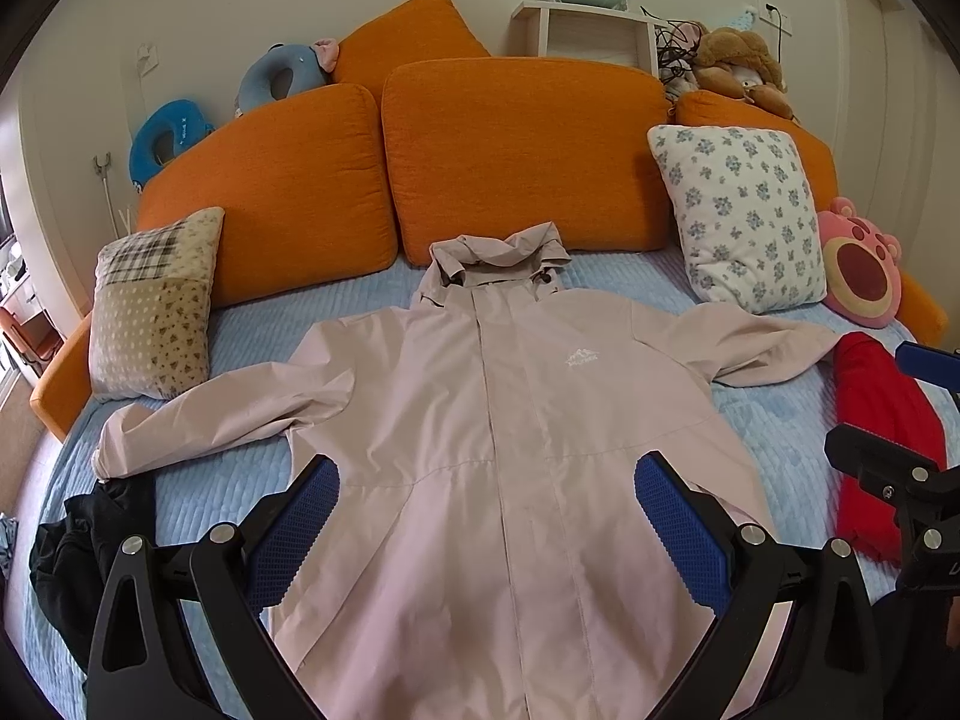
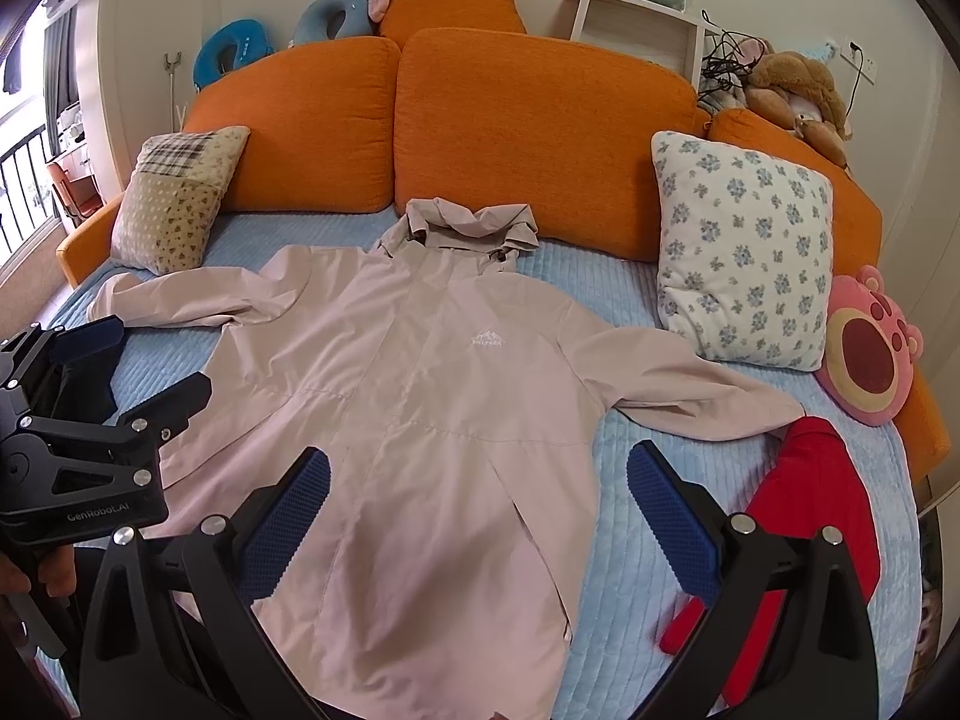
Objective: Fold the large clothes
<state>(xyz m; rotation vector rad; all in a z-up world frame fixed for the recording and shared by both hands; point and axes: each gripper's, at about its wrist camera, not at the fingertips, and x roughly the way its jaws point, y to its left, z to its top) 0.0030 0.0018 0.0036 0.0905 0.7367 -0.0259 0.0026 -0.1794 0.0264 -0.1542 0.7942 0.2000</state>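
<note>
A pale pink hooded jacket lies flat, front up, on the blue bedspread, sleeves spread to both sides, hood toward the orange cushions. It also shows in the right wrist view. My left gripper is open above the jacket's lower body, holding nothing. My right gripper is open above the jacket's lower right edge, holding nothing. The left gripper shows at the left edge of the right wrist view; the right gripper shows at the right edge of the left wrist view.
A red garment lies right of the jacket, a black garment left of it. A patchwork pillow, a floral pillow, a pink plush and orange cushions ring the bed.
</note>
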